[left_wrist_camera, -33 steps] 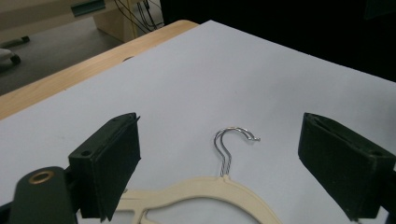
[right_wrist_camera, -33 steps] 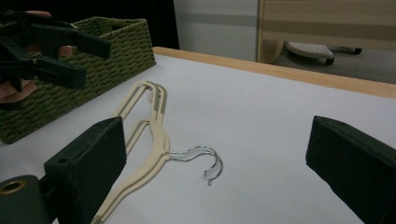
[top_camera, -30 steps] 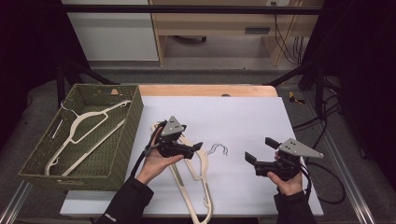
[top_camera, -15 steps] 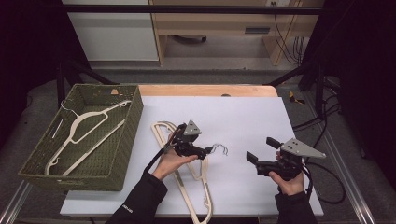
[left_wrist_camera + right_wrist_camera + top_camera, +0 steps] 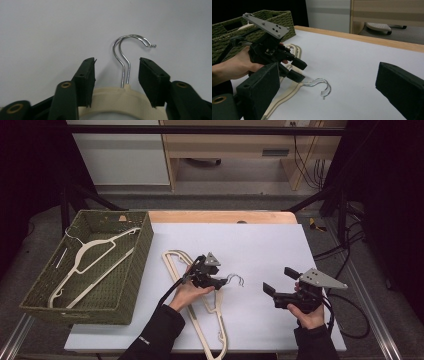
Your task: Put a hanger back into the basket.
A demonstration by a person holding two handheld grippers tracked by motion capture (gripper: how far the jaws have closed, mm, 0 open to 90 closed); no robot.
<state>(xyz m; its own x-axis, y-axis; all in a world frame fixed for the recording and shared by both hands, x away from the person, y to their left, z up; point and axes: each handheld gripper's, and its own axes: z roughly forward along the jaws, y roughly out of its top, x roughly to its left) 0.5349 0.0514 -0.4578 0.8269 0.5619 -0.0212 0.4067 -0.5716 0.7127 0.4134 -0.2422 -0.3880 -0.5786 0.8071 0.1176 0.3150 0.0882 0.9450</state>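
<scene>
Since a second ago, the left tongs (image 5: 218, 283) have moved right along the table (image 5: 260, 245) to the neck of the stacked hangers (image 5: 212, 315), while the right tongs (image 5: 277, 285) have barely shifted. Left jaws stand spread, one on each side of the two wire hooks (image 5: 125, 60) just above the cream neck, not gripping them. Right tongs hover wide apart and empty near the table's right side, pointing toward the hooks; another hanger (image 5: 87, 262) lies in the basket (image 5: 135, 270).
</scene>
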